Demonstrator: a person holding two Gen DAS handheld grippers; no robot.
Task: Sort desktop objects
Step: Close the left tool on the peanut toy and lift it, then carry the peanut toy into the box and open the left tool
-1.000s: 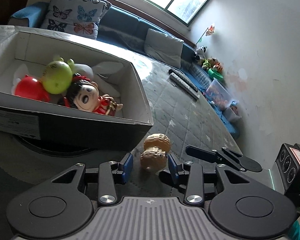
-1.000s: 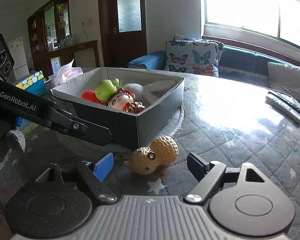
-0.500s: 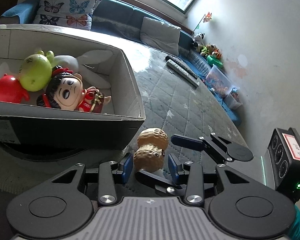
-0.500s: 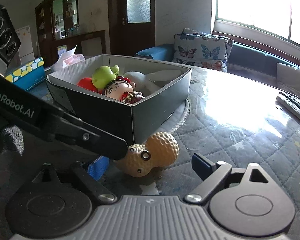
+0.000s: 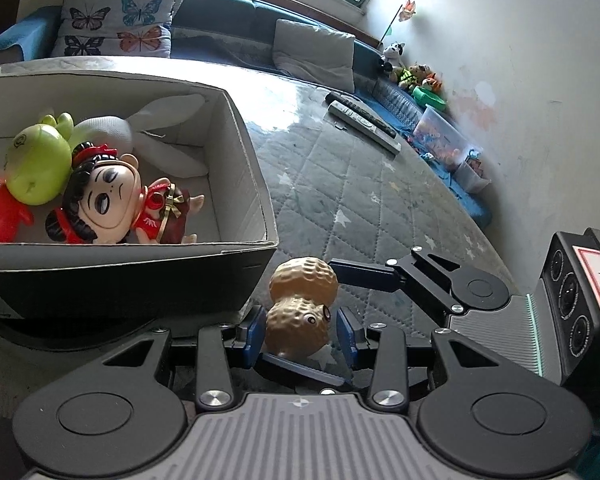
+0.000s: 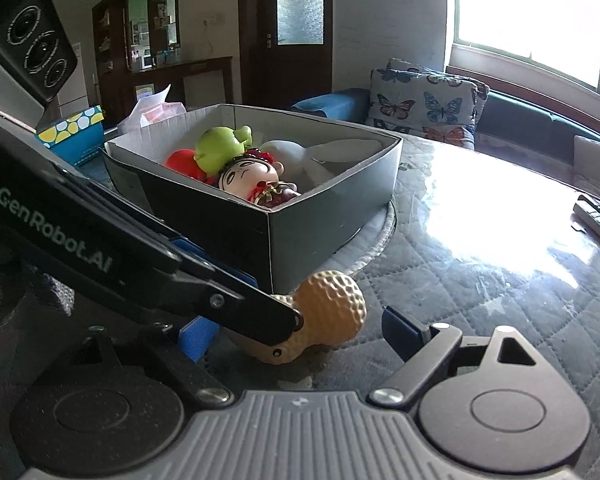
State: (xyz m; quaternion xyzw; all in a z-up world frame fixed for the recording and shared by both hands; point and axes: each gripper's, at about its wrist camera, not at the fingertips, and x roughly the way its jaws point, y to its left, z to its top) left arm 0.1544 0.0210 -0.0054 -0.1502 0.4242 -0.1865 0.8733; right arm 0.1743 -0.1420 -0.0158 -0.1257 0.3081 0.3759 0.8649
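Tan dimpled peanut toy point(image 5: 300, 312) | black googly eye | lying on table

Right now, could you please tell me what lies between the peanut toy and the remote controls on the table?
Only bare quilted table cover separates the peanut toy from the remote controls, clearest in the left wrist view.

Both grippers were black with ribbed grey bodies, silver screws and blue pads point(image 5: 257, 330). The left gripper point(image 6: 236, 276) read "GenRobot.AI" in pale letters.
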